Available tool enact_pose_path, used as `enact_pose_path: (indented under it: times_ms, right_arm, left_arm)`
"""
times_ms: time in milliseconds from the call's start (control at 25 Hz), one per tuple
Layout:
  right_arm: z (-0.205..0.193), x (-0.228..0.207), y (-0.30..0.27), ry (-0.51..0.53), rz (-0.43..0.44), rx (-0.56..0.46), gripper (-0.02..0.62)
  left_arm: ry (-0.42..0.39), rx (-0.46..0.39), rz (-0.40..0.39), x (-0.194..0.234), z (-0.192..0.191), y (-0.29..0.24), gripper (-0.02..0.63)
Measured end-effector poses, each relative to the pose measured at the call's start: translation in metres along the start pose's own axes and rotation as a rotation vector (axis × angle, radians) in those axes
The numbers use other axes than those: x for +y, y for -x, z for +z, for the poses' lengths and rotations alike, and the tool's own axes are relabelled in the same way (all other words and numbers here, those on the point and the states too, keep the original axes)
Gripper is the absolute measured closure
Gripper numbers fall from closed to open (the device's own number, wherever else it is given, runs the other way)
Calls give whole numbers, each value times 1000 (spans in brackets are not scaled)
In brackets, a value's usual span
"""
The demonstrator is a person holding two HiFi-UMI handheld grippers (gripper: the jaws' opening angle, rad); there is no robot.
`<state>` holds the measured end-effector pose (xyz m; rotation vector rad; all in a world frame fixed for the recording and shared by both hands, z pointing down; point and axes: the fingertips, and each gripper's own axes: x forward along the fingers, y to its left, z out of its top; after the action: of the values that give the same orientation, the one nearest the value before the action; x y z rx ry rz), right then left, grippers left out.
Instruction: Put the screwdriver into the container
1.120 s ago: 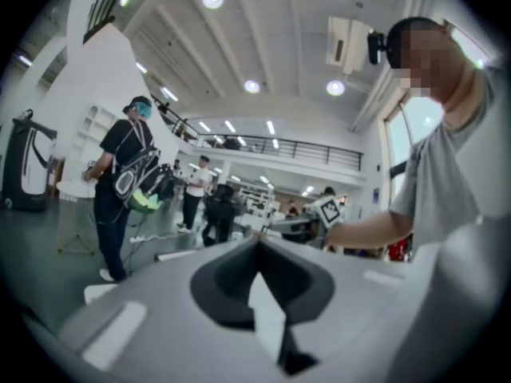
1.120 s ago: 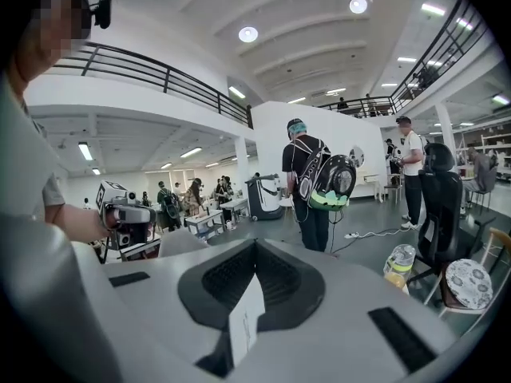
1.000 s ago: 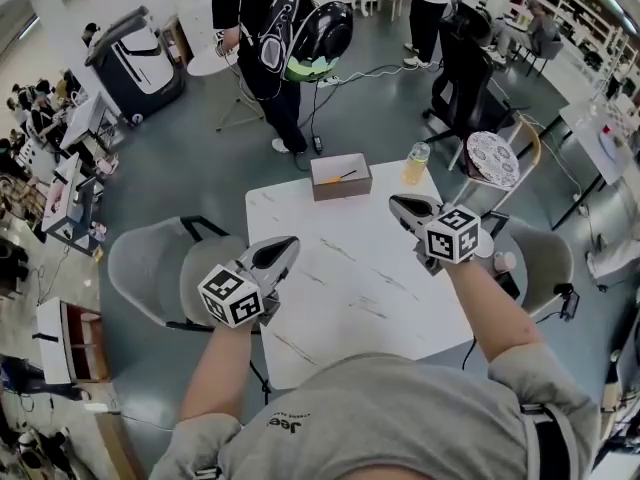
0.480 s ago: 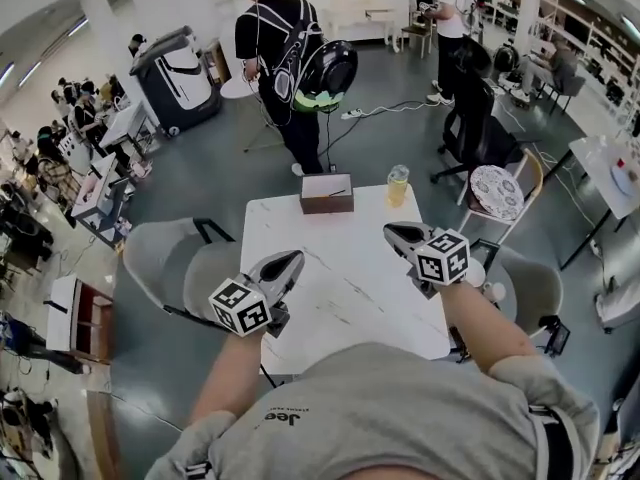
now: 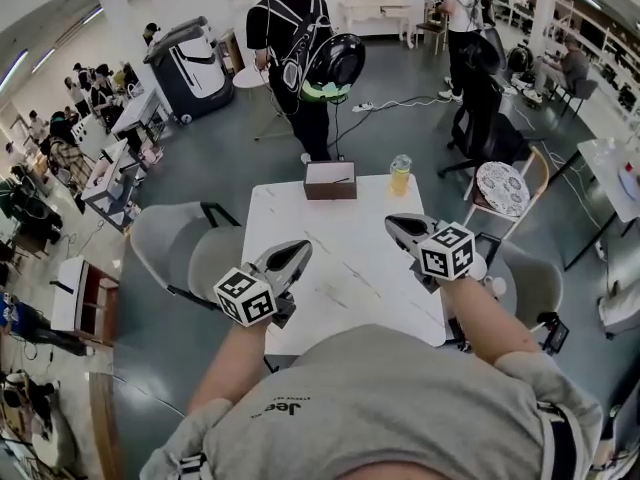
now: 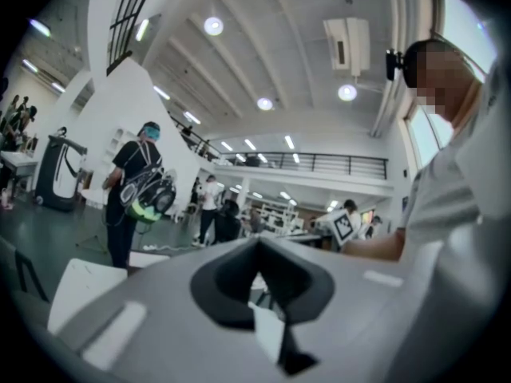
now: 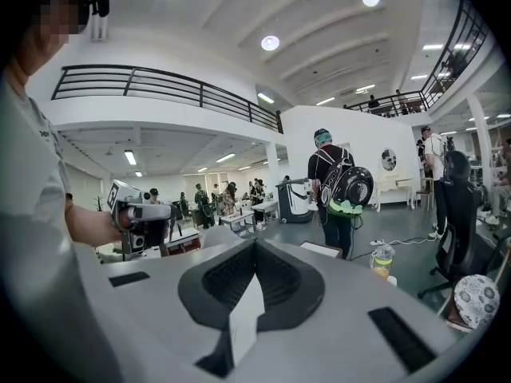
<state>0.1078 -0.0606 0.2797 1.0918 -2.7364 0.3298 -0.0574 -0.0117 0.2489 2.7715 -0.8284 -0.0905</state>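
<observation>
A brown open-topped container (image 5: 330, 181) stands at the far edge of the white marble table (image 5: 340, 268). The screwdriver (image 5: 344, 179) shows only as a thin streak lying inside it. My left gripper (image 5: 298, 249) hovers over the table's near left corner, well short of the container. Its jaws meet tip to tip in the left gripper view (image 6: 257, 242), shut with nothing between them. My right gripper (image 5: 393, 221) is held over the table's right side. In the right gripper view (image 7: 255, 246) it too is shut and empty.
A bottle of yellow drink (image 5: 400, 174) stands right of the container. Grey chairs (image 5: 185, 258) sit at the table's left, and a chair with a patterned cushion (image 5: 497, 185) at its right. A person with a backpack (image 5: 300, 58) stands beyond the table.
The head view has risen and pulled back, so the table and container look smaller and farther. Both grippers stay shut and hold roughly the same pose.
</observation>
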Motion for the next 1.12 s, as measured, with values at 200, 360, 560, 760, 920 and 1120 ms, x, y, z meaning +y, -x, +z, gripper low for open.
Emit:
enact_pose_path:
  times_ms: [200,360,560,760,920,1120]
  right_arm:
    - [4,16,-5,-1,-27,-6,588]
    - [6,31,-19,-24,-63,-29,588]
    - [0,45,-39,-69,-78,-40,588]
    - [1,60,-59,-73,-66,-34,588]
    - [1,67,-67,-53,-67,-16,588]
    - [8,64,-69,-41,-75,-19,588]
  left_arm:
    - [-13,-19,-29,14,15,17,603]
    - [4,-16,-42,35,18,40,603]
    - [43,-5,-43,57,13,67,603]
    - [65,-11,-30,75,18,90,603]
    - [74,-23,-31,80,18,98,603]
    - [74,-39,-38,81,23,98,603]
